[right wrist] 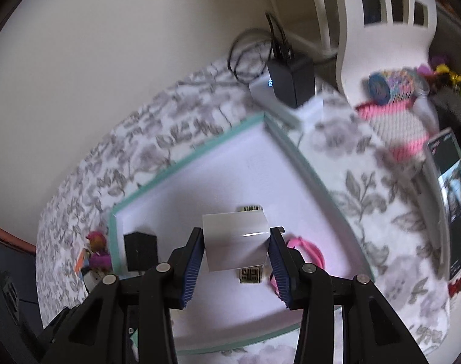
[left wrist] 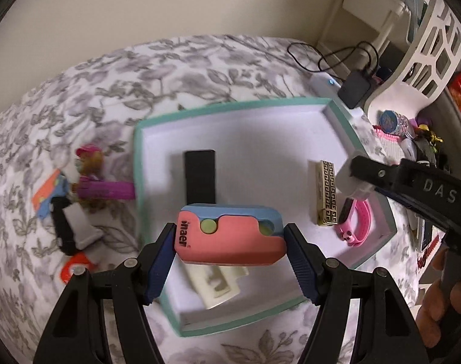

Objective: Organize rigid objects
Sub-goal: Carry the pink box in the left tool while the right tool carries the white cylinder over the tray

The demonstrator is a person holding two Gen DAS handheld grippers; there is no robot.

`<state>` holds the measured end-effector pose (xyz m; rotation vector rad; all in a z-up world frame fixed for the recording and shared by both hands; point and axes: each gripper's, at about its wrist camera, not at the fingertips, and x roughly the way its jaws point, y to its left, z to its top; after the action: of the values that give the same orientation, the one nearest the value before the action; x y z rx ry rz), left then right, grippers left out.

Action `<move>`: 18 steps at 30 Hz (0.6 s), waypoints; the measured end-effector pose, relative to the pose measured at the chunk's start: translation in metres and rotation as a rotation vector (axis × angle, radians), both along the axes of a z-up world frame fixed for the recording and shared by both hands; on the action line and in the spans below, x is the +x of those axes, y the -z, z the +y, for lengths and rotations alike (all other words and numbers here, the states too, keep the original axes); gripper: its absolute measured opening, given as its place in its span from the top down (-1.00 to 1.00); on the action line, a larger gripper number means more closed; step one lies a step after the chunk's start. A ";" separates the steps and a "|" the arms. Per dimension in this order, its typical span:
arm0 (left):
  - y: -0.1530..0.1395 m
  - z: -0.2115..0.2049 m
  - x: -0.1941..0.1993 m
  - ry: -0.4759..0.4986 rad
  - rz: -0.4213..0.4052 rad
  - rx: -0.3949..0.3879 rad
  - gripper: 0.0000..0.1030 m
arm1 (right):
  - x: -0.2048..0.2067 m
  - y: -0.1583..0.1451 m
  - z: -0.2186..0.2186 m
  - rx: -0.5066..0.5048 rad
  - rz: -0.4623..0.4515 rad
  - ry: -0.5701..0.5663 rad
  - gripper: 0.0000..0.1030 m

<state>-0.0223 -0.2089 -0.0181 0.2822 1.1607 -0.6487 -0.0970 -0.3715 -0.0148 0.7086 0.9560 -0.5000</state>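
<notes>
Two claws, each holding one item above one shallow teal-rimmed white tray [left wrist: 140,163] on a grey floral bedspread [left wrist: 78,97]. The left claw [left wrist: 230,244] clamps a pink-and-blue plastic case [left wrist: 233,239] at lower centre of its view. The right claw [right wrist: 236,253] grips a white plastic cube [right wrist: 235,244]. Four items lie in the tray: one black rectangular block [left wrist: 200,179], one gold patterned bar [left wrist: 327,194], one pink wristband [left wrist: 356,221], one cream card [left wrist: 215,285]. The tray's upper centre is bare; small toys crowd its left edge outside.
</notes>
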 end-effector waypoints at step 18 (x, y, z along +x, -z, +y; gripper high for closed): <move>0.024 -0.008 0.001 -0.005 0.029 0.025 -0.40 | 0.009 0.017 0.010 -0.007 0.065 -0.060 0.11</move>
<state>-0.0212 -0.2167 -0.0417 0.2916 1.1975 -0.6357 -0.0882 -0.3611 -0.0320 0.6586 1.0328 -0.4756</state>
